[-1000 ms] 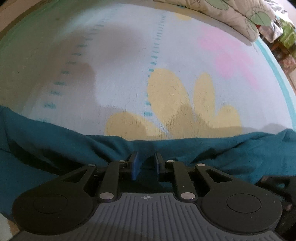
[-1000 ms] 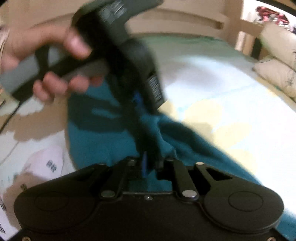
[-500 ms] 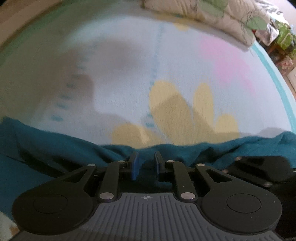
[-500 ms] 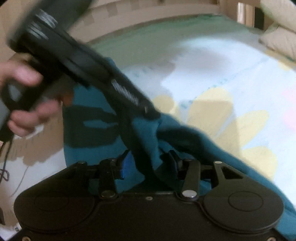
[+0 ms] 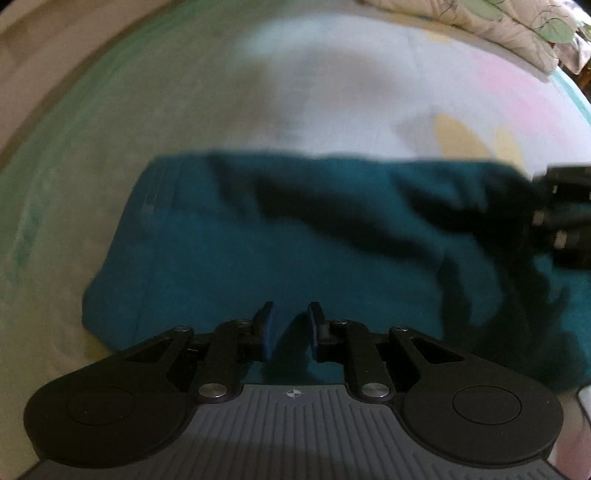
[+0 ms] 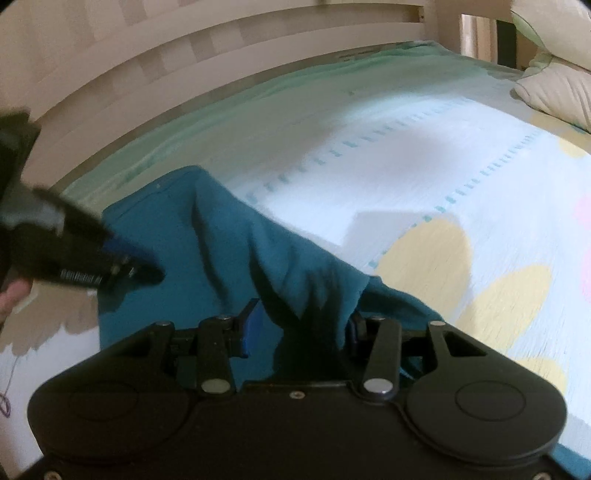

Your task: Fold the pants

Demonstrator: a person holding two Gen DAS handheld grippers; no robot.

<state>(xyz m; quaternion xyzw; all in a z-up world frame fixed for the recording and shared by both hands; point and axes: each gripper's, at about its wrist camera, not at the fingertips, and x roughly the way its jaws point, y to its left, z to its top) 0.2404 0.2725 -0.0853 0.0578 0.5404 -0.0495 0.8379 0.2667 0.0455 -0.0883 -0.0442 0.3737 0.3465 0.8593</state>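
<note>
we hover our left gripper [image 5: 289, 330], jaws narrowly apart and empty, low in frame over the teal pants [image 5: 258, 251], while our right gripper [image 6: 301, 328] stands open around a raised fold, apparently letting it settle onto the bedsheet [image 6: 424, 155].

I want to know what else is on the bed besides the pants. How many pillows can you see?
2, both at the bed's far right end: one pillow lying on the sheet, another behind and above it. Others may be cut off past the frame edge.

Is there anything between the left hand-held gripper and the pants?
Nothing visible. The left hand-held gripper hangs just over the teal pants with bare cloth below its narrow gap; only the right hand-held gripper is close, at the far end.
</note>
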